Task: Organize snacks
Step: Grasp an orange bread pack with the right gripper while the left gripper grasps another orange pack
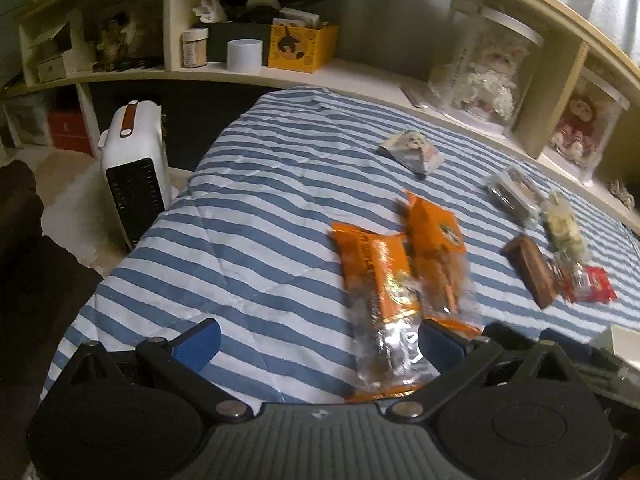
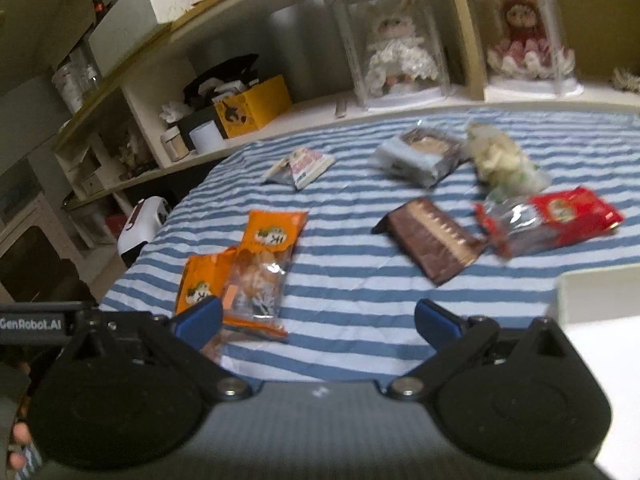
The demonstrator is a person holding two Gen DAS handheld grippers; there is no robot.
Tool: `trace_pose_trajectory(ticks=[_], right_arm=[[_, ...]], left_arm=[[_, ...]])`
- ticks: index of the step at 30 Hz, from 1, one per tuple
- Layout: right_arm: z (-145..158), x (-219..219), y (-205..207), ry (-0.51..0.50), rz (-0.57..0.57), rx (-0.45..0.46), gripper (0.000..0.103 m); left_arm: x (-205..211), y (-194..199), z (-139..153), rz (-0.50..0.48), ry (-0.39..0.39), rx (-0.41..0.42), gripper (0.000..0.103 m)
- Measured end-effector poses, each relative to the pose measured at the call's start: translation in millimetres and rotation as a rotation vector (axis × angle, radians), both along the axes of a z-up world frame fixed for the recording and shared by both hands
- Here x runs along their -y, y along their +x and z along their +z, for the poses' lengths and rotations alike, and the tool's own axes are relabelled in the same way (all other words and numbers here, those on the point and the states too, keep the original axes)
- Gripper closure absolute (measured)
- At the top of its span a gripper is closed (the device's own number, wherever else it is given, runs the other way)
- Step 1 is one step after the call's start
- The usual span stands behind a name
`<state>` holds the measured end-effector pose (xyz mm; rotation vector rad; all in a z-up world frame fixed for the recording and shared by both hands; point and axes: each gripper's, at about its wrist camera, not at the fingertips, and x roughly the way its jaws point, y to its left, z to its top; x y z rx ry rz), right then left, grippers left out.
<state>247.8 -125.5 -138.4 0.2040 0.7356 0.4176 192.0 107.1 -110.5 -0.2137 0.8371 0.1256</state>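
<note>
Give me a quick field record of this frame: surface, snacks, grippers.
surface: striped quilt
orange packs: two, overlapping, near left
brown pack: centre
red pack: right, touching the brown pack's end
far row: small pack, grey pack, pale bag
left gripper: open, over an orange pack's end
right gripper: open, empty

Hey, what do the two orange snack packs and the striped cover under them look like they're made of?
The orange snack packs look like thin glossy plastic film: they crinkle, glare, and have clear windows showing the contents. One end looks silvery in the left wrist view, perhaps foil-lined. The striped cover looks like matte quilted fabric, soft-creased with stitched lines.
</note>
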Motion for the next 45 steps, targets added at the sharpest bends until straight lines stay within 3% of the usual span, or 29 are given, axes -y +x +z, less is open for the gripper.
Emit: trace_pose_trajectory(ticks=[3,7,10,15,21,31,38,41,45], right_arm=[[-9.6,-4.7,5.2,0.000,0.034,-0.016,0.003],[-18.7,-9.4,11.6,0.042,0.076,-0.026,0.030],[-23.5,-7.1,16.3,0.133,0.088,-0.048,0.044],[-25.9,-14.5,17.2,0.148,0.139,-0.059,0.057],[-23.9,-17.8,18.6,0.136,0.165,-0.064,0.090],[7.2,-4.7,16.0,-0.061,0.217,-0.021,0.094],[27.2,16.2,12.5,-0.190,0.322,-0.066,0.094],[32.4,27.9,11.4,-0.188,0.291,-0.081,0.089],[39.0,38.8,15.4,-0.083,0.212,-0.080,0.062]], left_arm=[[-9.9,4.1,-5.0,0.000,-0.091,0.002,0.000],[-13.5,7.5,-13.0,0.025,-0.185,0.010,0.001],[-8.7,10.0,-16.5,0.012,-0.214,0.023,0.007],[-3.7,13.0,-21.6,-0.002,-0.271,0.034,0.017],[-2.4,14.7,-24.4,0.009,-0.289,0.034,0.019],[14.0,12.3,-25.3,-0.035,-0.229,0.023,0.026],[36.4,12.7,-32.4,-0.089,-0.090,0.040,0.042],[42.0,12.2,-32.4,-0.118,-0.021,0.028,0.049],[43.3,10.2,-30.3,-0.141,0.007,-0.003,0.053]])
